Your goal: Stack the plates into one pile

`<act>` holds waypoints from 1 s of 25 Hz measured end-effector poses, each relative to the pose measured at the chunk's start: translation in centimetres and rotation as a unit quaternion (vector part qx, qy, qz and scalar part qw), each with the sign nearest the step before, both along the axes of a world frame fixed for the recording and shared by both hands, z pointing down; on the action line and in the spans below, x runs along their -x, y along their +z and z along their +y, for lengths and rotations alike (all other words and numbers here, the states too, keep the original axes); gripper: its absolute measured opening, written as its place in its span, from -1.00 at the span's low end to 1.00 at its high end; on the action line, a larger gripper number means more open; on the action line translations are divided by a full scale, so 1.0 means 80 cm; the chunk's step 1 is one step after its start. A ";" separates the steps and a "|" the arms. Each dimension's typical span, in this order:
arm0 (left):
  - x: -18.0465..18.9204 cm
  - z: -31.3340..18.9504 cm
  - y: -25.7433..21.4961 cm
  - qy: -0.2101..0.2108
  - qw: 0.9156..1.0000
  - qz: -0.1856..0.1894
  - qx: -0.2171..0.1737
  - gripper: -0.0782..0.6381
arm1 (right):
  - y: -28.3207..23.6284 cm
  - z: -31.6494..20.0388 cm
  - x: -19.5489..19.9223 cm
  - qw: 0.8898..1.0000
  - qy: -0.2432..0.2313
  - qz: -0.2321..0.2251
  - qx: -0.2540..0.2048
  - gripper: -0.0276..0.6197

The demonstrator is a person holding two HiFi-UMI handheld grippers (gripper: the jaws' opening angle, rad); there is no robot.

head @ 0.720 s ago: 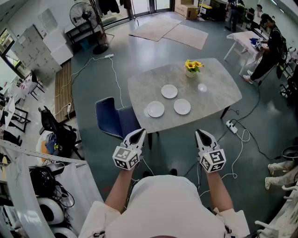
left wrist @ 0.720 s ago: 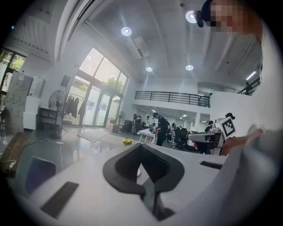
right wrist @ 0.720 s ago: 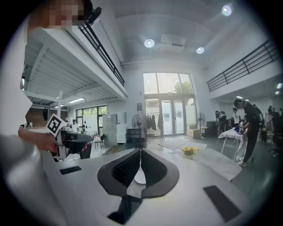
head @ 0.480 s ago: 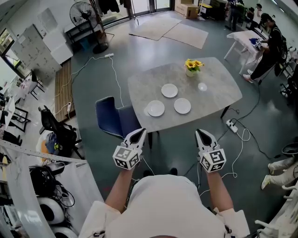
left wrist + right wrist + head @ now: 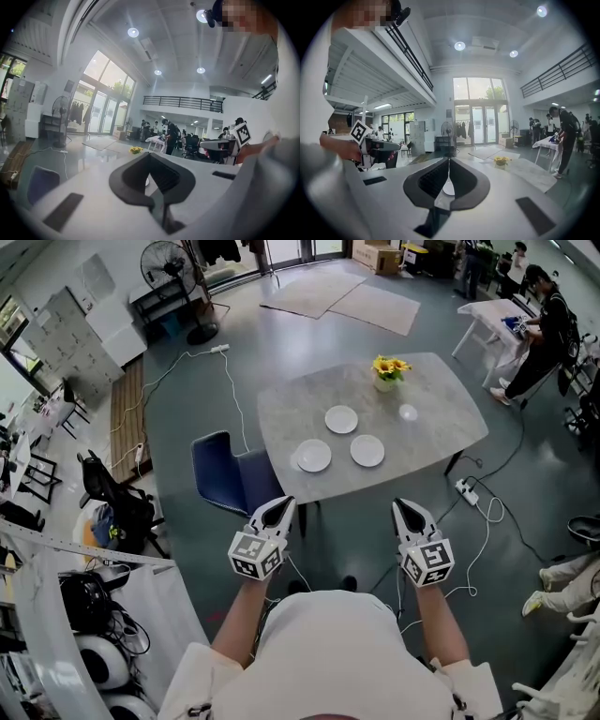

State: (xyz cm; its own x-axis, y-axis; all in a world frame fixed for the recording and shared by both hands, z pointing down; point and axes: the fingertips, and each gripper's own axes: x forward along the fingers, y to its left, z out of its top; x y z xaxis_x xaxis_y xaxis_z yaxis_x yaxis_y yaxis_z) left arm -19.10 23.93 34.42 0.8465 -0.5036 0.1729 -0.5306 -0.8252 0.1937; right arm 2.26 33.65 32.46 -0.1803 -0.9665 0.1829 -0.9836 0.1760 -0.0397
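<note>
1. Your left gripper (image 5: pixel 278 507) is fully closed: the jaws meet tip to tip with nothing between them. The left gripper view (image 5: pixel 149 155) shows this plainly.
2. Your right gripper (image 5: pixel 406 507) is closed the same way and holds nothing. In the right gripper view (image 5: pixel 449 160) the jaws touch along their front edge.
3. You hold both grippers out in front of you over the floor, side by side and well apart. They stop short of the near edge of the worktop (image 5: pixel 441 432) and point toward it, tipped slightly down.
4. Three white plates lie flat on the worktop in a loose triangle, and none touches another. The far plate (image 5: pixel 341 419) sits toward the middle. The near-left plate (image 5: pixel 313 456) and the near-right plate (image 5: pixel 367 451) lie closer to you.
5. A pot of yellow flowers (image 5: pixel 388 373) stands near the worktop's far edge, beyond the far plate. A small clear round object (image 5: pixel 407 413) lies to the right of that plate; you cannot tell what it is.
6. A blue chair (image 5: pixel 228 474) stands at the worktop's left side.
</note>
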 end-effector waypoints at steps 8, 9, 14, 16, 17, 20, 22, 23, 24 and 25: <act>-0.007 0.008 0.004 -0.002 1.000 -0.008 0.002 -0.76 | 0.001 0.006 -0.012 1.000 -0.002 -0.019 -0.006 -0.82; -0.008 0.010 0.005 -0.003 1.000 -0.009 0.002 -0.76 | 0.002 0.007 -0.014 1.000 -0.003 -0.020 -0.005 -0.81; -0.020 0.020 0.006 -0.010 1.000 -0.001 0.008 -0.71 | 0.011 0.011 -0.024 1.000 -0.014 -0.023 0.001 -0.81; -0.028 0.023 0.007 -0.011 1.000 0.003 0.011 -0.55 | 0.015 0.011 -0.029 1.000 -0.017 -0.023 0.001 -0.81; -0.033 0.025 0.009 -0.012 1.000 0.003 0.011 -0.52 | 0.016 0.011 -0.033 1.000 -0.018 -0.023 0.000 -0.81; -0.044 0.029 0.013 -0.016 1.000 0.000 0.012 -0.50 | 0.018 0.010 -0.046 1.000 -0.021 -0.023 -0.003 -0.74; -0.052 0.030 0.016 -0.020 1.000 -0.001 0.014 -0.50 | 0.019 0.009 -0.057 0.999 -0.025 -0.022 -0.003 -0.61; -0.056 0.032 0.018 -0.023 1.000 -0.002 0.015 -0.50 | 0.020 0.009 -0.062 0.999 -0.027 -0.023 -0.002 -0.61; -0.060 0.033 0.020 -0.025 1.000 -0.003 0.016 -0.50 | 0.022 0.010 -0.068 0.999 -0.028 -0.024 -0.001 -0.61; -0.064 0.036 0.022 -0.027 0.999 -0.004 0.016 -0.50 | 0.024 0.011 -0.074 0.999 -0.029 -0.025 0.000 -0.61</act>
